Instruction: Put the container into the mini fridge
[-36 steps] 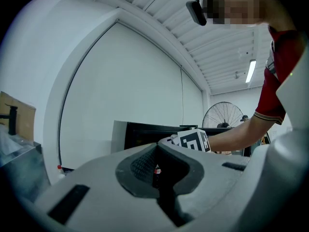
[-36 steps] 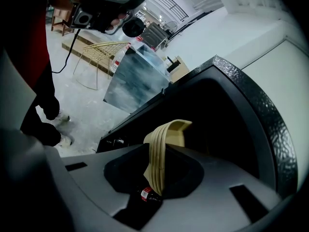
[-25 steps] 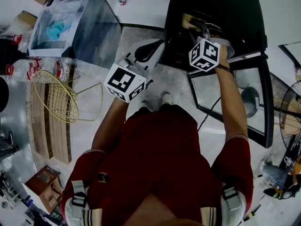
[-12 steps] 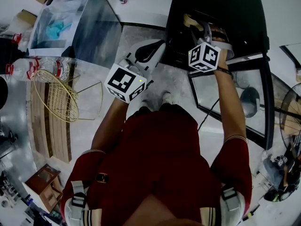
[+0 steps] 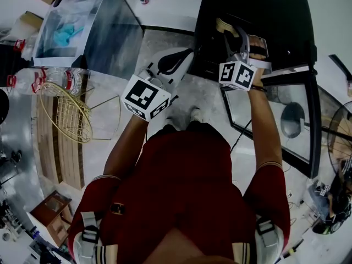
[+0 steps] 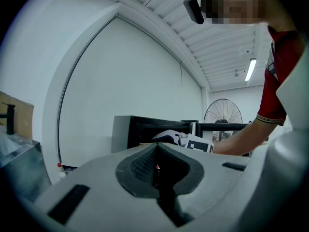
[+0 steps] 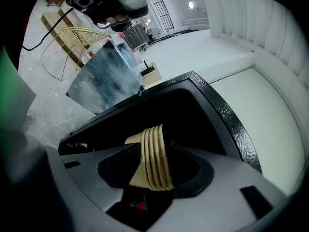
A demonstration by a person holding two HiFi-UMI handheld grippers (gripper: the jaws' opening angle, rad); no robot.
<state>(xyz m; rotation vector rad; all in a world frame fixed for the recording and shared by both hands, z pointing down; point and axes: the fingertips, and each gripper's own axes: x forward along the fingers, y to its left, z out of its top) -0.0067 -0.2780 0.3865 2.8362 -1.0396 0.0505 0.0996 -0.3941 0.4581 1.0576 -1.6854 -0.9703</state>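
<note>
Between opening right fingers [image 7: 227,180], beige container [image 7: 152,159]

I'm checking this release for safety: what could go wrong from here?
The right tongs are opening with the tilted container between them at the mini fridge opening. No shelf shows under it, so it may drop or tip. Withdrawing could snag its ribbed side and drag it out.

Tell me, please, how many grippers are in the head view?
2. The left gripper is over the floor beside the mini fridge, jaws together; the right gripper reaches into the fridge, its jaws opening around the tan container. None seems hidden.
</note>
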